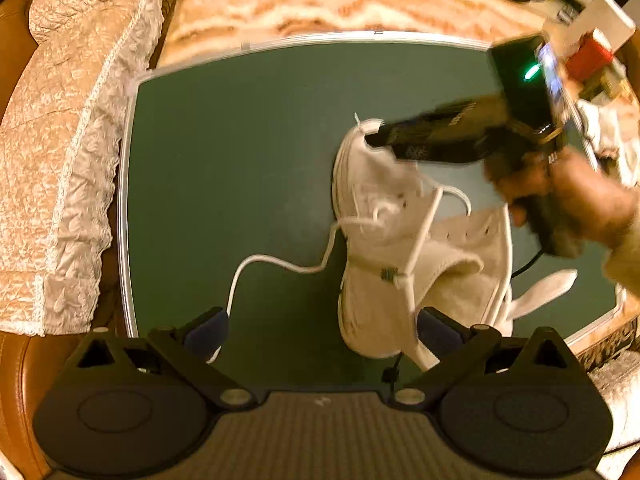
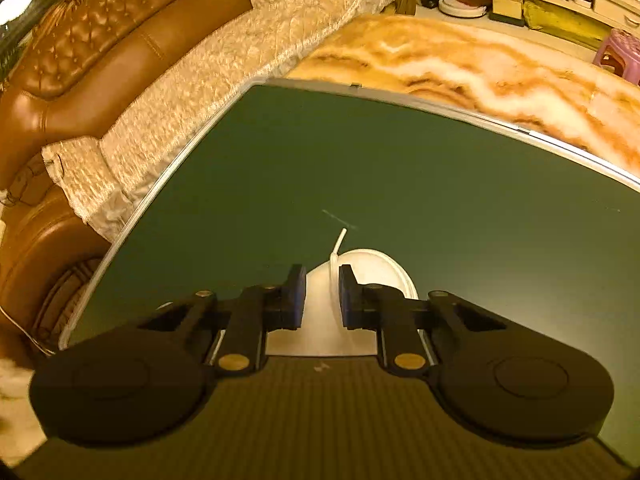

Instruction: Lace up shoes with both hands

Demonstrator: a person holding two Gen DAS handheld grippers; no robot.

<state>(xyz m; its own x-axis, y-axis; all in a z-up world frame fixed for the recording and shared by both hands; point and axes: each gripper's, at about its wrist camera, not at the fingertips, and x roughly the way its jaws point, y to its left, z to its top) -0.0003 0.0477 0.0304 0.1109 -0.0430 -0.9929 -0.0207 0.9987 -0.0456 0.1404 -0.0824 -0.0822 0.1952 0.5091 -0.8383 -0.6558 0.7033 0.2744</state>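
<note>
Left side: a brown leather sofa [image 2: 80, 92] with a cream quilted cover [image 1: 60, 152] borders the green board [image 1: 240, 160].

Centre: the left gripper [image 1: 322, 330] hangs above the board, fingers wide apart with nothing clamped. One white lace [image 1: 280, 266] trails across the board past its left finger [image 1: 208, 330]; a second strand runs from the shoe toward its right finger [image 1: 438, 330], contact unclear.

Right of centre: the white shoe [image 1: 384, 240] lies on the board, tongue open.

Right side: the right gripper [image 2: 322, 294], held by a hand [image 1: 576, 196], sits over the shoe's far end. Its fingers stand slightly apart; a lace end rises just beyond the gap, not clamped.
</note>
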